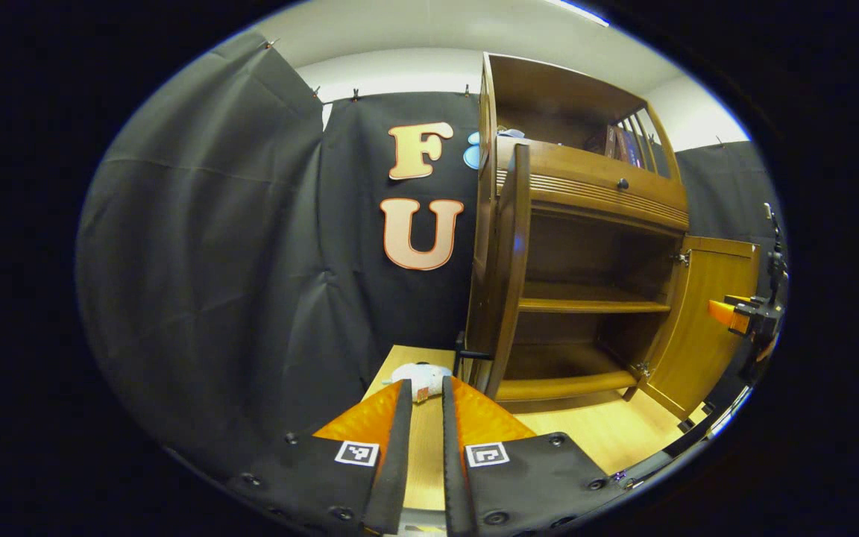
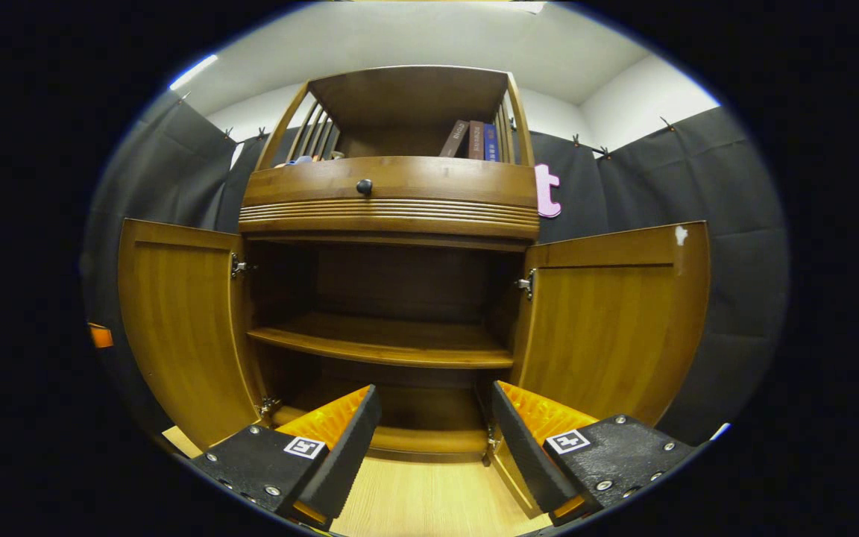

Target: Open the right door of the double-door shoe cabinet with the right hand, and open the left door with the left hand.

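The wooden shoe cabinet (image 2: pixel 388 198) stands right in front of me with both doors swung wide. In the right gripper view its left door (image 2: pixel 176 328) and right door (image 2: pixel 616 321) flank the bare inner shelf (image 2: pixel 385 347). My right gripper (image 2: pixel 435 394) is open in front of the lower compartment, holding nothing. In the left gripper view the left door (image 1: pixel 508 268) shows edge-on and the right door (image 1: pixel 705 321) beyond it. My left gripper (image 1: pixel 426 388) sits left of the cabinet, its fingers a narrow slit apart with nothing between. The right gripper (image 1: pixel 743 313) appears at the far right.
A small white soft object (image 1: pixel 420 377) lies on the light wooden surface (image 1: pixel 414 447) just ahead of the left fingertips. A drawer with a dark knob (image 2: pixel 364 186) sits above the doors, and books (image 2: pixel 474 139) stand on the top shelf. Black cloth walls surround the booth.
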The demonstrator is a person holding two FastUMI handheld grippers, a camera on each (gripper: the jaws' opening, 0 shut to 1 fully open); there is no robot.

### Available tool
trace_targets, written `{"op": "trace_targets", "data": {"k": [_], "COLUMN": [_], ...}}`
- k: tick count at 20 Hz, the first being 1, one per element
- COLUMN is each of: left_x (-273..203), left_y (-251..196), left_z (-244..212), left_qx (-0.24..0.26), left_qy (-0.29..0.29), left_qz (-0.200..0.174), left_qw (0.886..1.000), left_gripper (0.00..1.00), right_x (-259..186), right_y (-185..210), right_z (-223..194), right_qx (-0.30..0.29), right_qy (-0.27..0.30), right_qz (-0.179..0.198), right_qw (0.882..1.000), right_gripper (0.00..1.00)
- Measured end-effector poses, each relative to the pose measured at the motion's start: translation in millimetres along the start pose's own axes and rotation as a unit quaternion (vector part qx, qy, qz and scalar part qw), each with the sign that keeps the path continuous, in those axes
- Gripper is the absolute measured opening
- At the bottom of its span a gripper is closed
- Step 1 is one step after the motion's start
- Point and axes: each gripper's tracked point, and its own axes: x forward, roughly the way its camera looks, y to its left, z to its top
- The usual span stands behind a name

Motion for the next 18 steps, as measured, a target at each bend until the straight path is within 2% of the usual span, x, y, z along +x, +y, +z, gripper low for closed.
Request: {"op": "trace_targets", "data": {"k": [1,3,4,5,6,7,8,10,11,13,14,16,17,18], "left_x": [1,3,6,9,12,16,20,29,33,39,43,48,51,53], "left_y": [-13,-47,-61,-76,-91,-102,-115,-135,-149,-165,-172,-187,-193,-198], "left_z": [9,24,31,36,41,47,53,64,69,82,89,104,114,125], "left_qx": [-0.004,-0.01,-0.009,-0.009,-0.009,-0.01,-0.011,-0.009,-0.008,-0.001,0.002,0.005,0.007,0.009], "left_qy": [-0.004,-0.017,-0.024,-0.029,-0.032,-0.035,-0.04,-0.047,-0.052,-0.063,-0.07,-0.081,-0.089,-0.098], "left_qz": [-0.004,-0.025,-0.031,-0.04,-0.05,-0.056,-0.065,-0.077,-0.085,-0.094,-0.096,-0.104,-0.106,-0.103], "left_qw": [1.0,0.999,0.999,0.999,0.998,0.998,0.997,0.996,0.995,0.994,0.993,0.991,0.99,0.99], "left_gripper": [0.36,0.31,0.46,0.31,0.48,0.48,0.52,0.59,0.63,0.71,0.75,0.82,0.9,0.97], "right_x": [-3,-8,-11,-14,-16,-20,-24,-32,-36,-43,-48,-55,-57,-60], "right_y": [-6,-20,-28,-35,-40,-43,-47,-60,-69,-84,-90,-95,-95,-96], "right_z": [2,6,8,10,14,17,21,25,26,30,39,58,65,73], "right_qx": [-0.001,-0.003,-0.004,-0.003,0.001,0.005,0.006,-0.004,-0.007,-0.018,-0.026,-0.033,-0.034,-0.036], "right_qy": [0.001,0.001,0.003,0.005,0.007,0.007,0.006,0.004,0.004,0.013,0.007,-0.005,-0.008,-0.014], "right_qz": [-0.006,-0.019,-0.026,-0.033,-0.036,-0.036,-0.036,-0.047,-0.055,-0.075,-0.083,-0.089,-0.089,-0.088], "right_qw": [1.0,1.0,1.0,0.999,0.999,0.999,0.999,0.999,0.998,0.997,0.996,0.995,0.995,0.995], "right_gripper": [0.92,0.92,0.92,0.92,0.86,0.86,0.92,0.92,0.98,0.99,0.92,0.92,0.89,0.92]}}
